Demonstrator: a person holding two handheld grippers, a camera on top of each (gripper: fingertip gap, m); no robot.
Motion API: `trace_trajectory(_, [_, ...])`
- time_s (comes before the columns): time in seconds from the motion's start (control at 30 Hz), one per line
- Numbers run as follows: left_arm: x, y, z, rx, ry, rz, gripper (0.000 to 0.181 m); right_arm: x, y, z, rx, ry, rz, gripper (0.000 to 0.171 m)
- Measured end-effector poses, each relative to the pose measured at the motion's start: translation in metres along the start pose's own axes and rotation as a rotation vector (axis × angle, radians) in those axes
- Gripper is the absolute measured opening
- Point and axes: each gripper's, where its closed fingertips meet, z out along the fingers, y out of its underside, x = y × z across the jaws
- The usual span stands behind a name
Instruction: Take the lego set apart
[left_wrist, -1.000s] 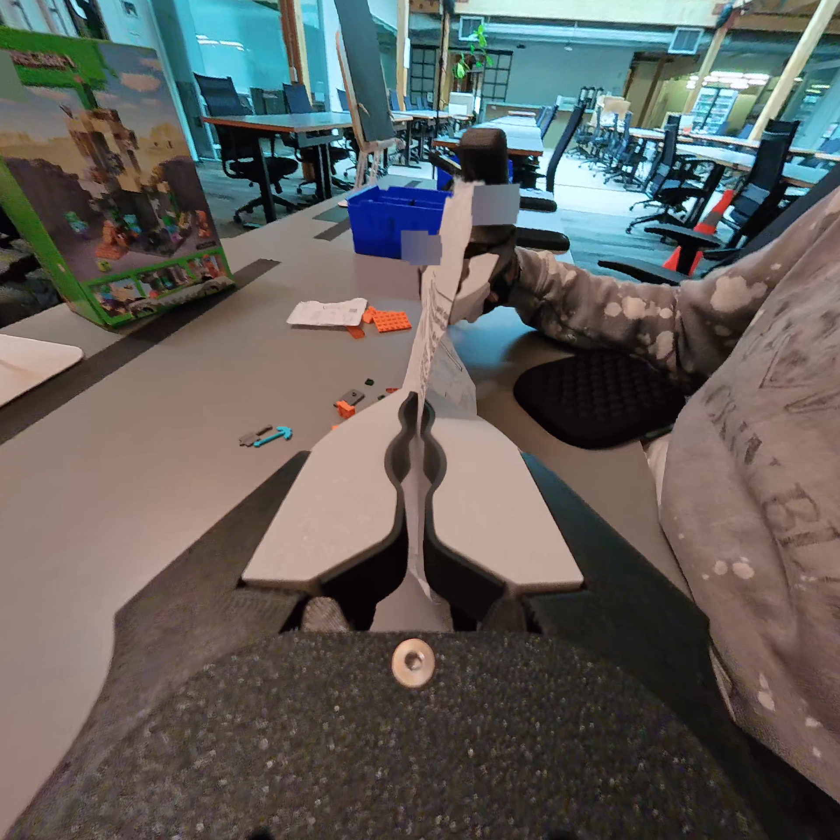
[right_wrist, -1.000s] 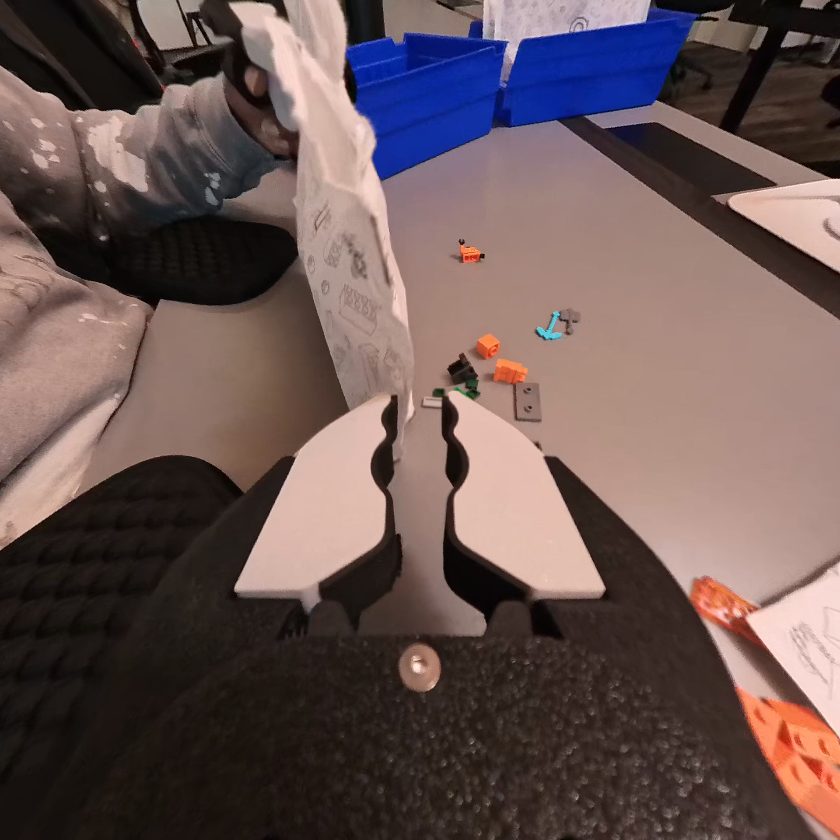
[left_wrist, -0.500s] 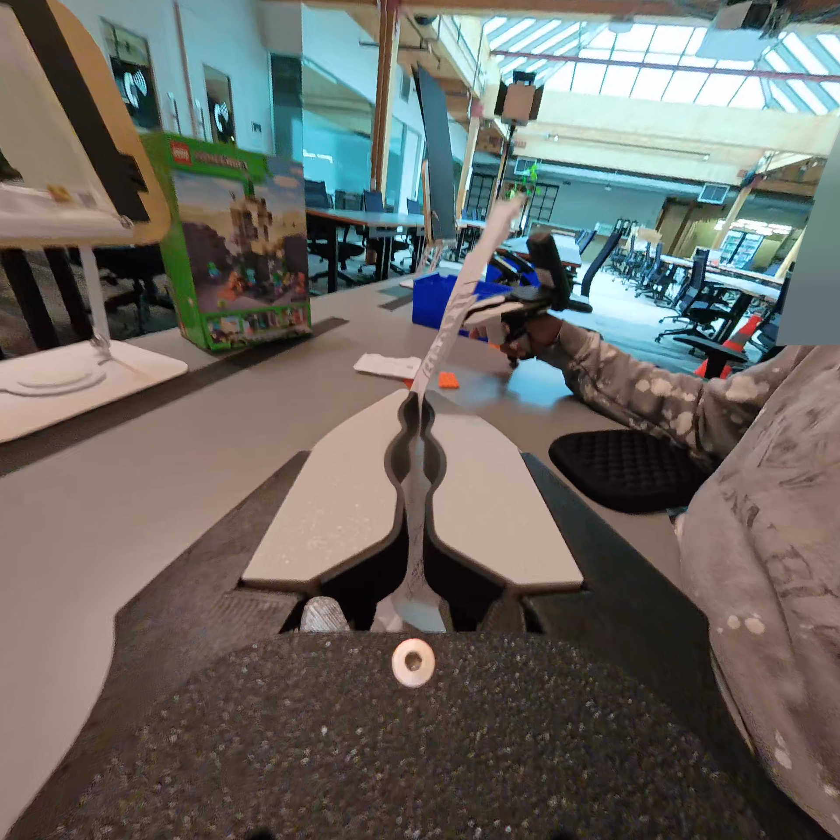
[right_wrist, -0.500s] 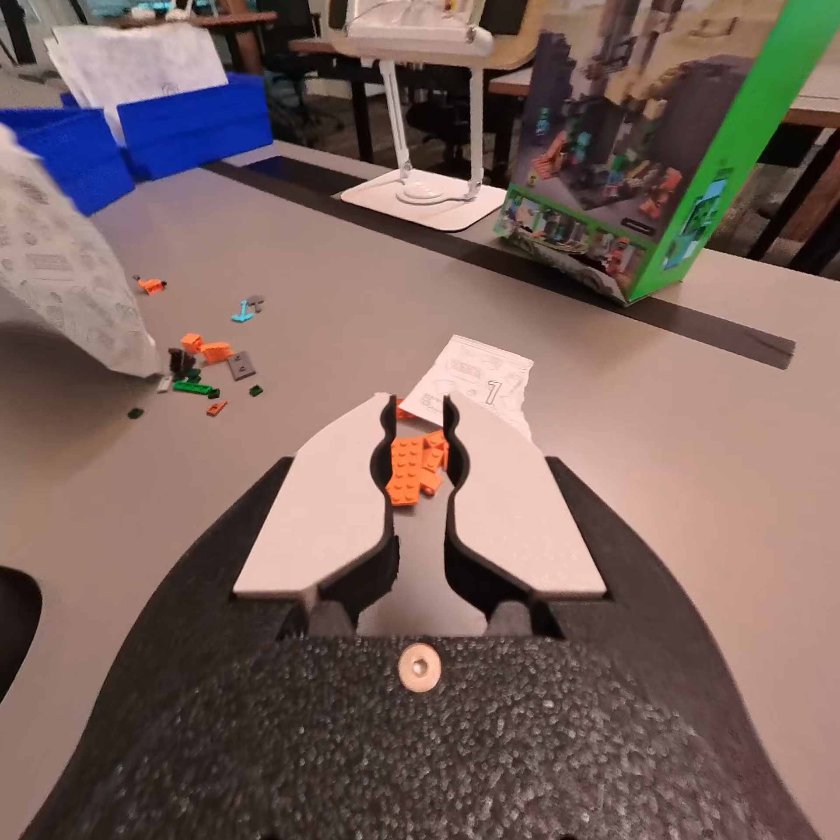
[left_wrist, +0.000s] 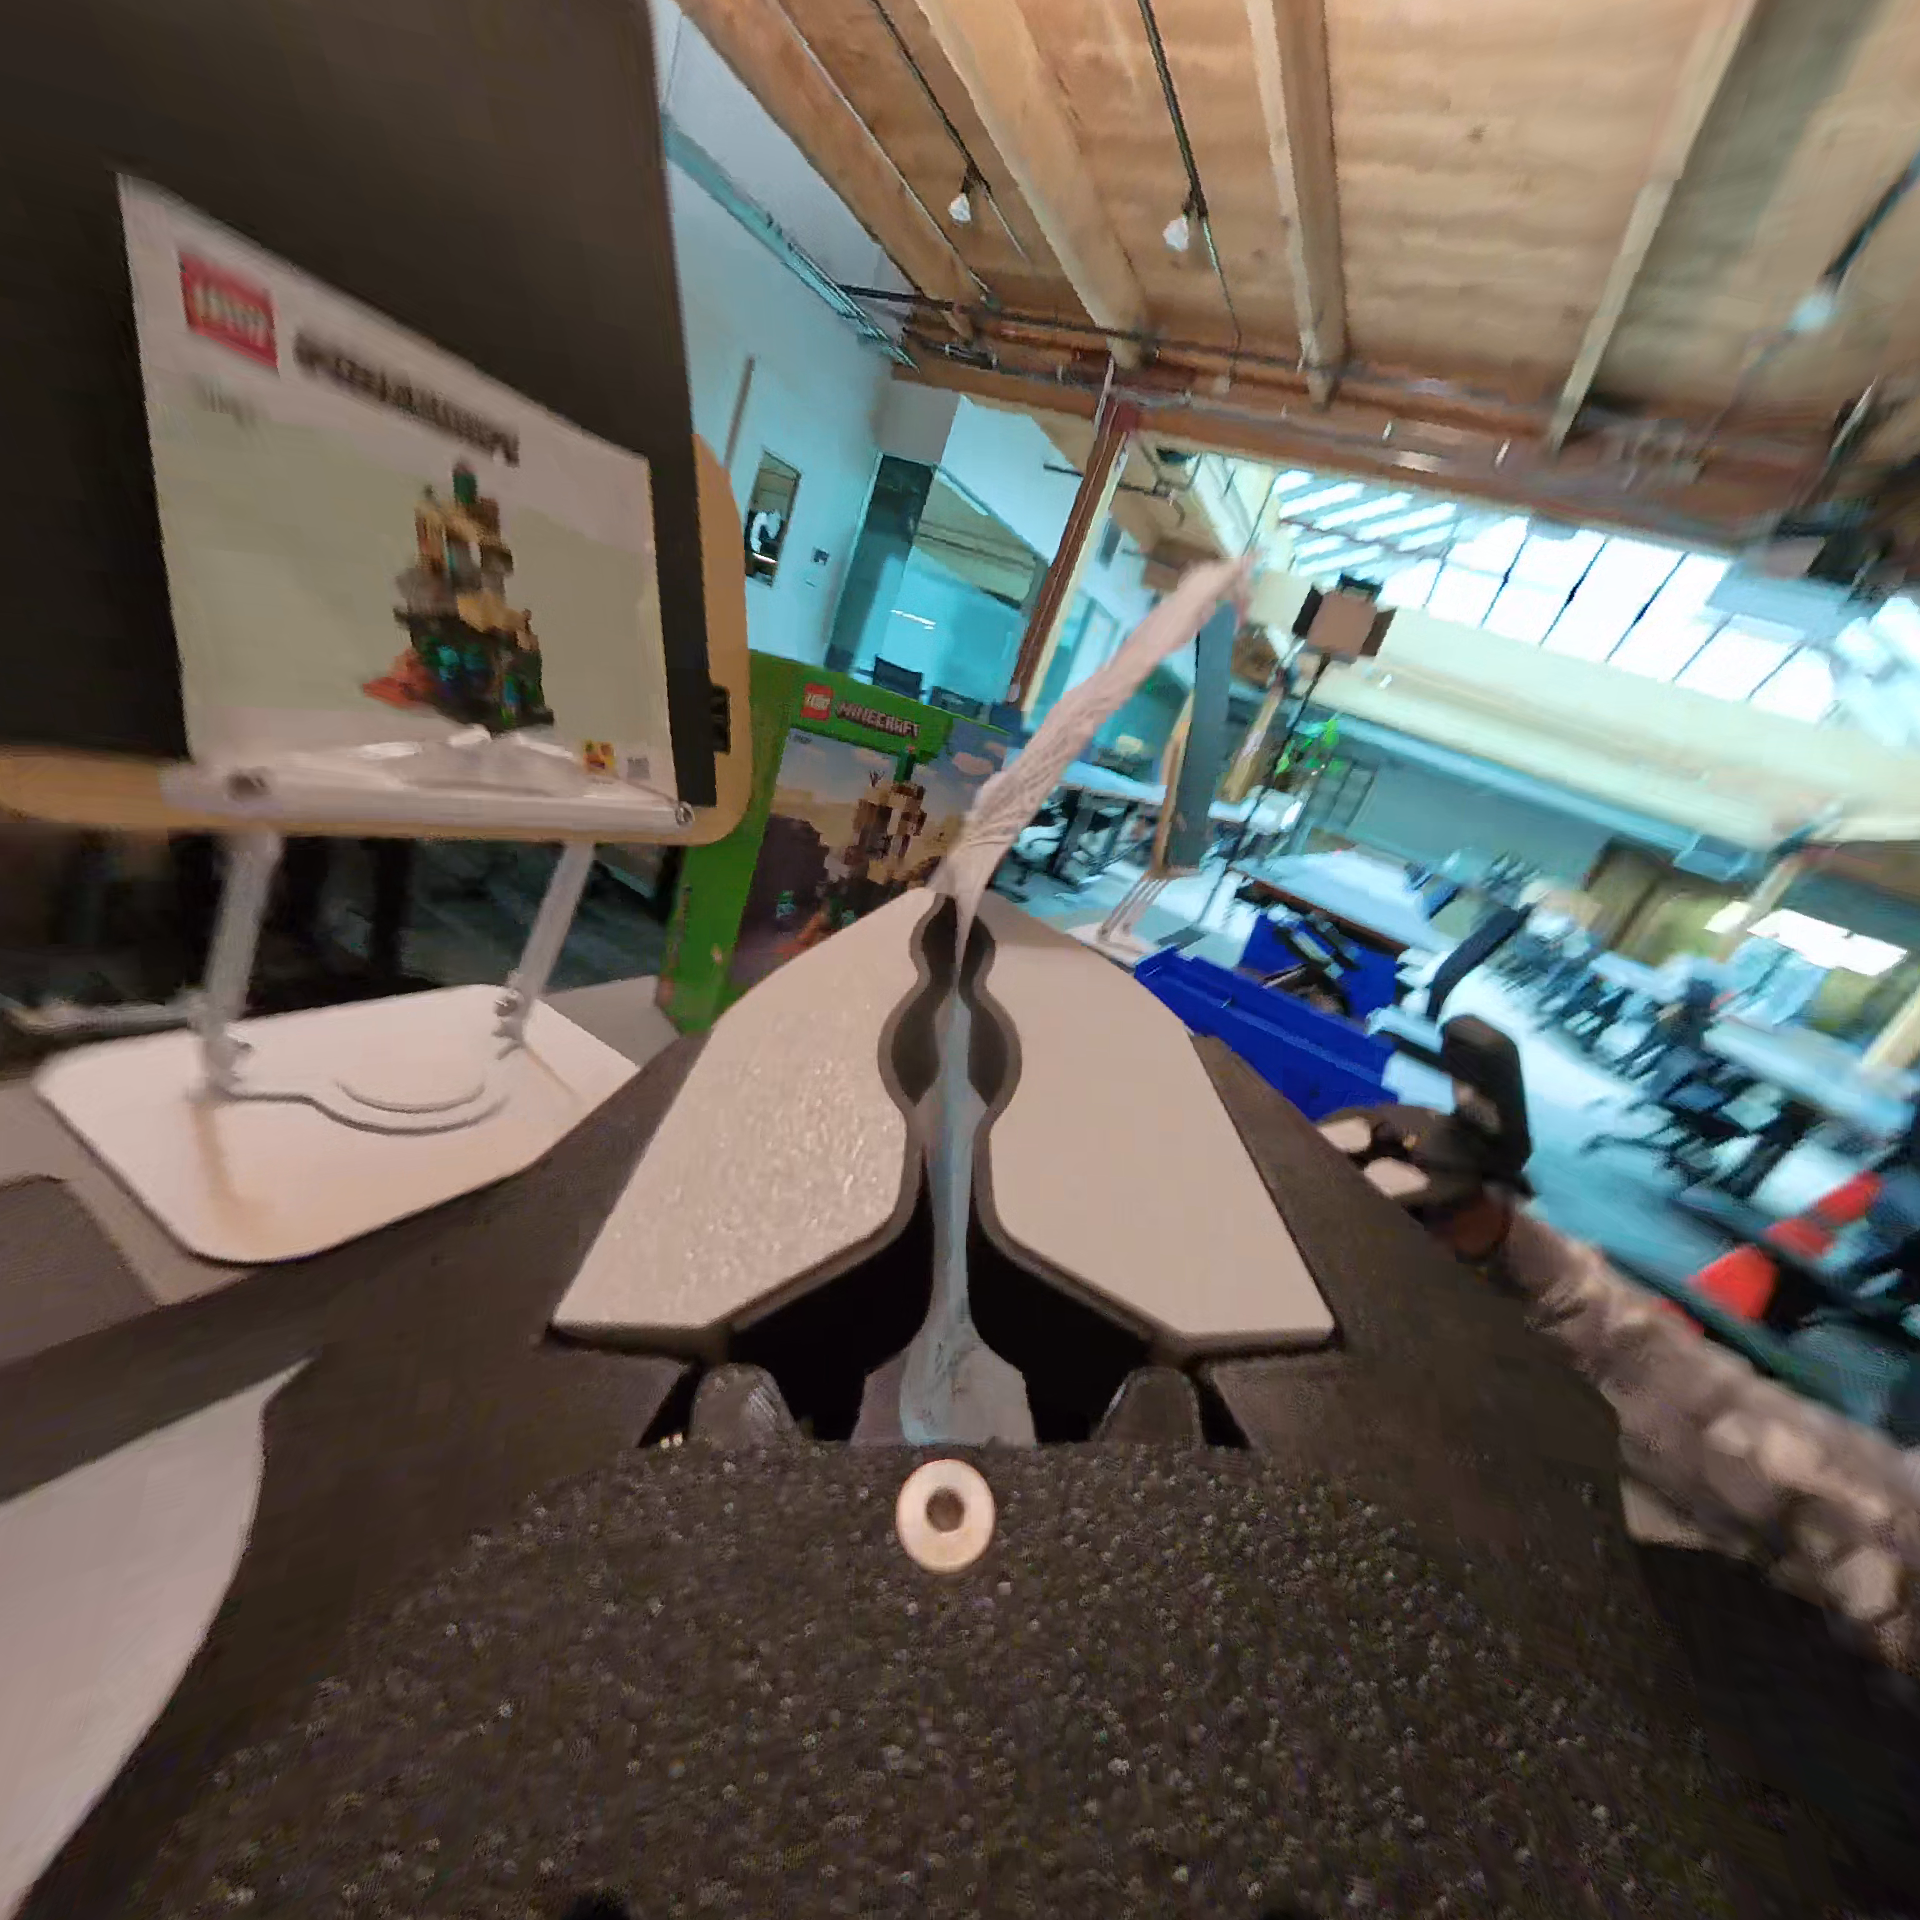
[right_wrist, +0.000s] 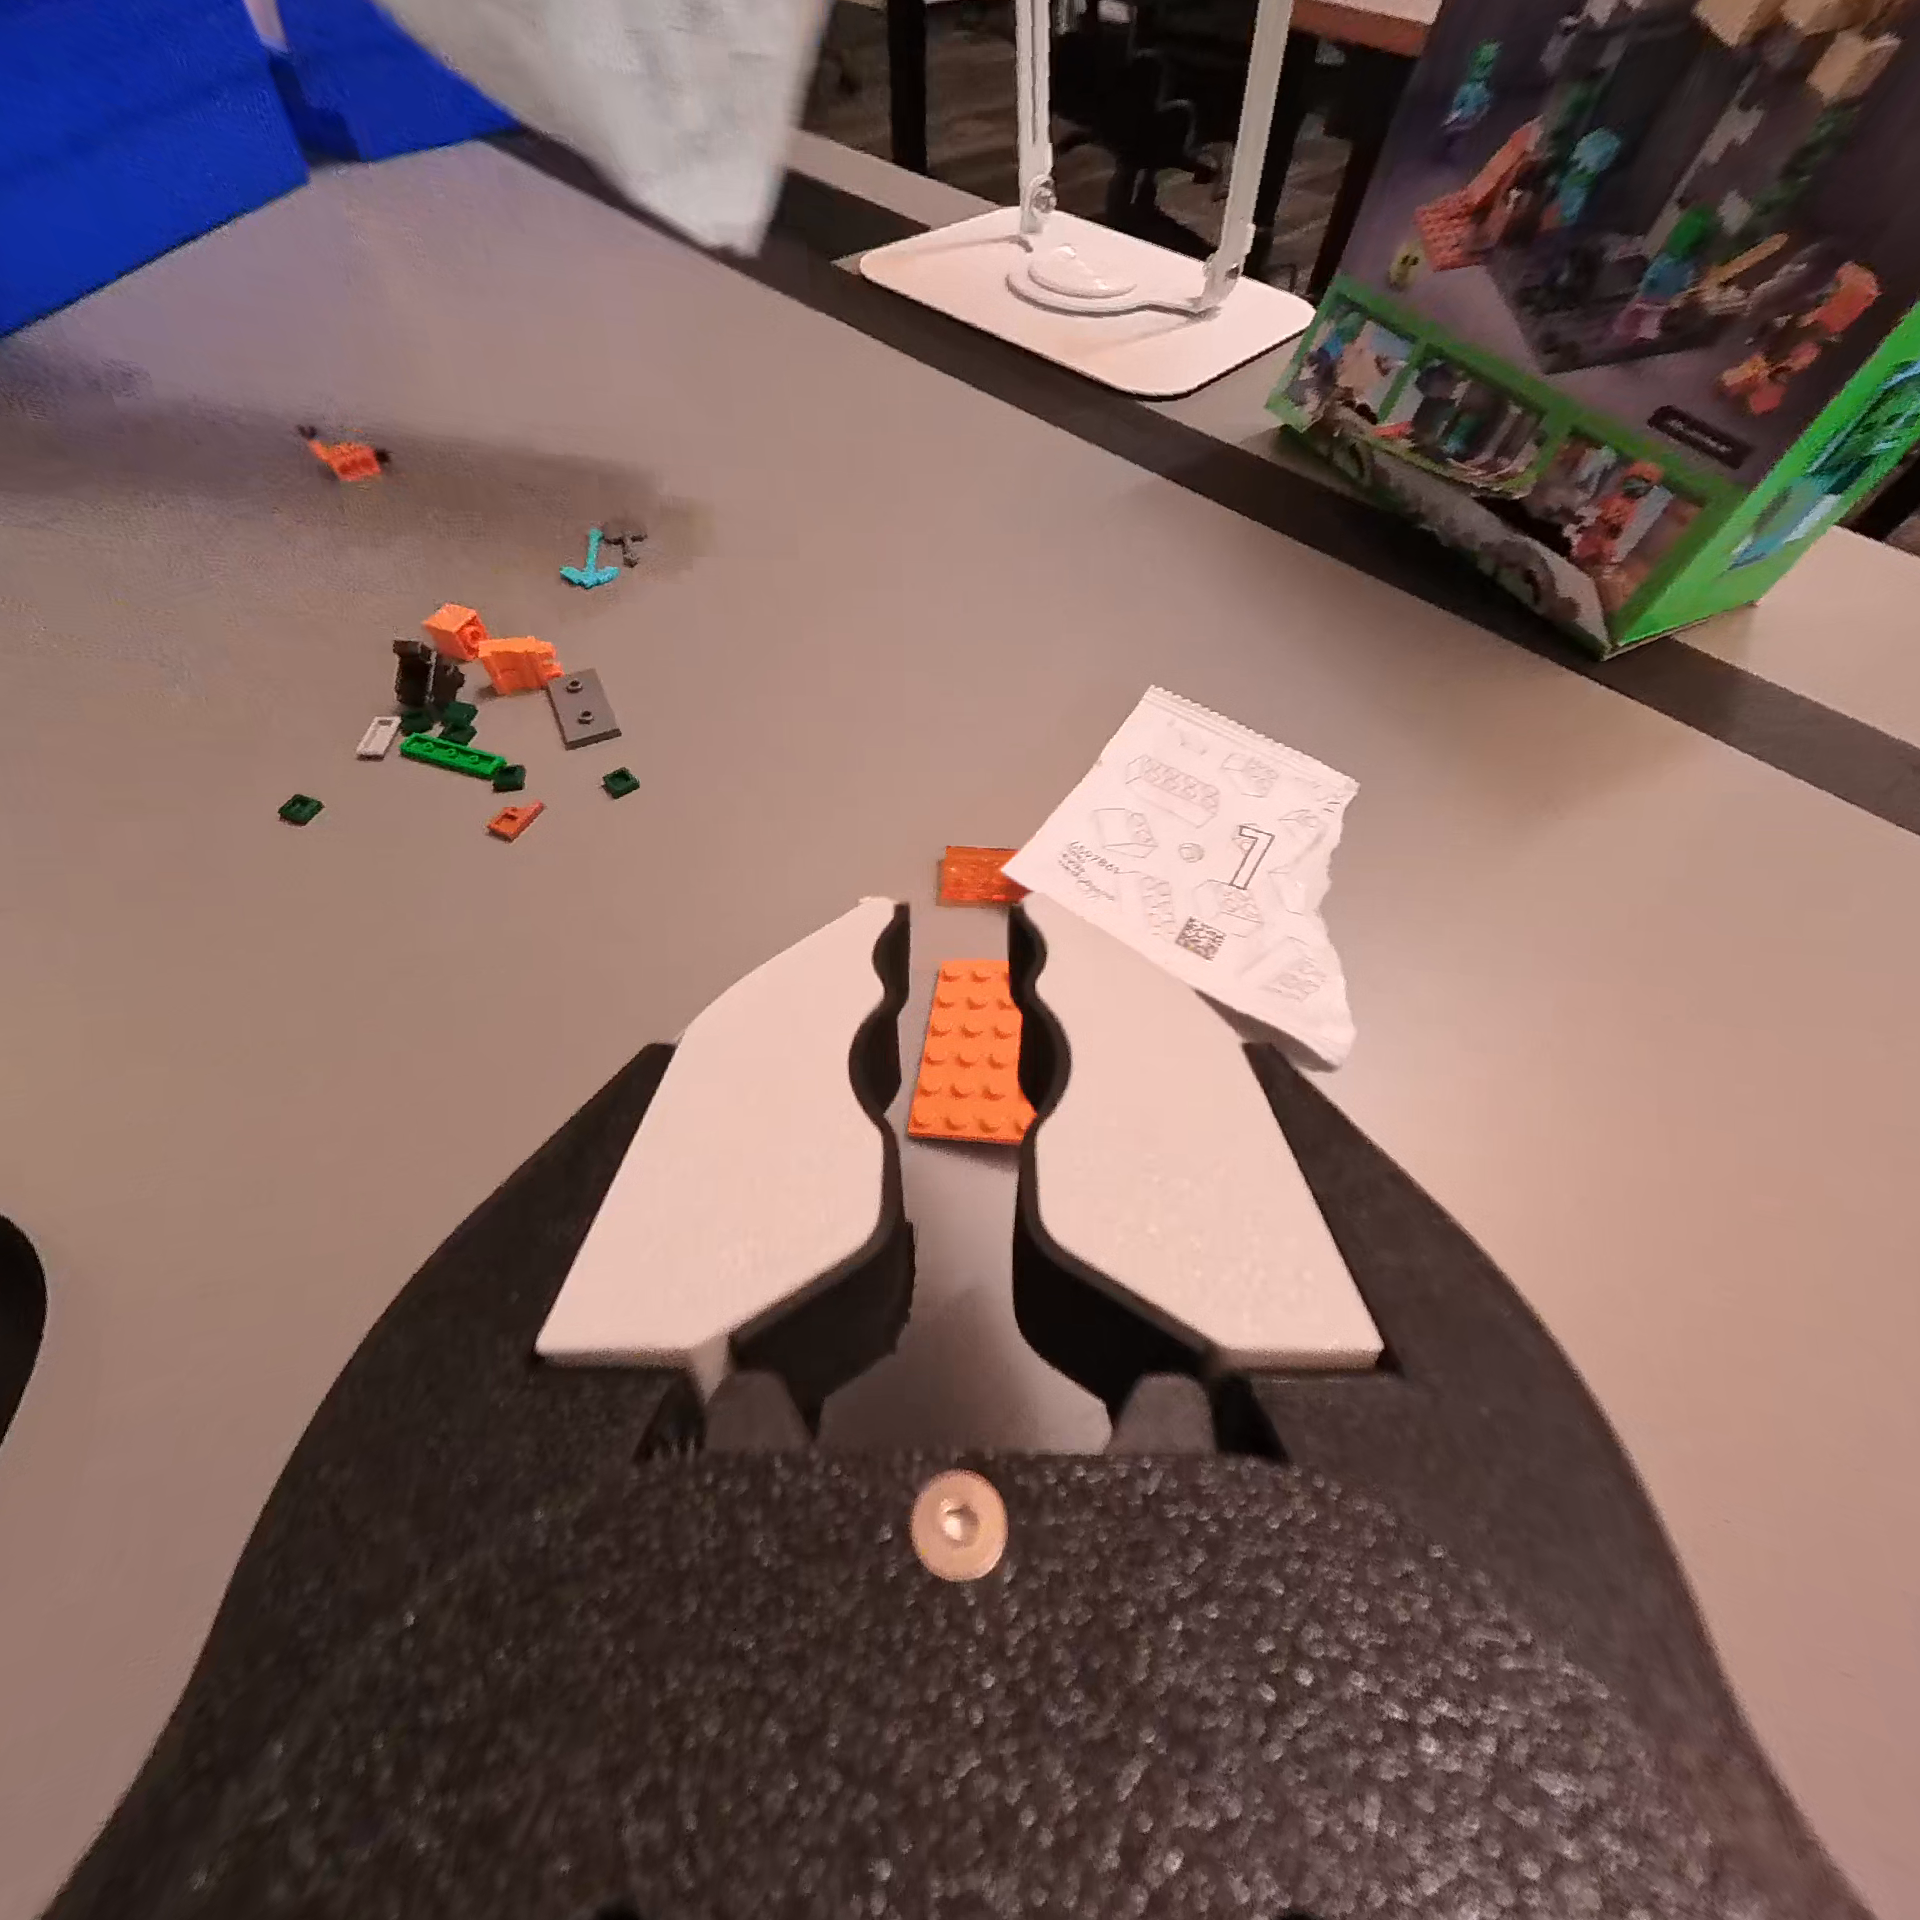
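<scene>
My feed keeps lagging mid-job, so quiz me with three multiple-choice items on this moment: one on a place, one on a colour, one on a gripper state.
1. Where does the white torn paper bag piece lie?
A. in the blue bin
B. on the grey table, beside the right gripper
C. on the green box

2. What colour is the large studded plate seen between the right gripper's fingers?
A. orange
B. green
C. blue

3. What state is the left gripper in?
A. open, empty
B. shut, empty
C. shut on the crumpled white paper bag

Key: 1 B, it lies flat on the tabletop; 2 A, its studs show orange; 3 C, the bag runs between the closed fingers.
</scene>
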Motion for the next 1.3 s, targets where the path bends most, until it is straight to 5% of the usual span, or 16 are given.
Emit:
trace_trajectory(0.13, [-0.074,0.048,0.041,-0.064,-0.062,-0.298,0.001,-0.003,0.006,0.001,-0.019,-0.006,0.0,0.018])
trace_trajectory(0.3, [-0.154,0.089,0.041,-0.096,-0.201,-0.505,0.001,0.0,0.007,-0.002,-0.007,-0.006,0.031,0.017])
trace_trajectory(0.57, [-0.207,0.135,0.028,-0.508,-0.398,-0.145,0.007,-0.007,0.006,0.009,-0.016,-0.037,0.009,0.017])
trace_trajectory(0.9, [-0.237,0.137,0.002,-0.773,-0.649,0.222,0.041,-0.016,0.008,0.014,-0.026,-0.063,-0.012,0.017])
trace_trajectory(1.03, [-0.215,0.118,-0.006,-0.787,-0.718,0.432,0.048,-0.019,0.006,0.014,-0.022,-0.065,-0.03,0.017])
trace_trajectory(1.3, [-0.063,0.126,0.01,-0.601,-0.363,0.448,0.032,-0.012,-0.002,0.014,0.007,-0.009,-0.015,0.019])
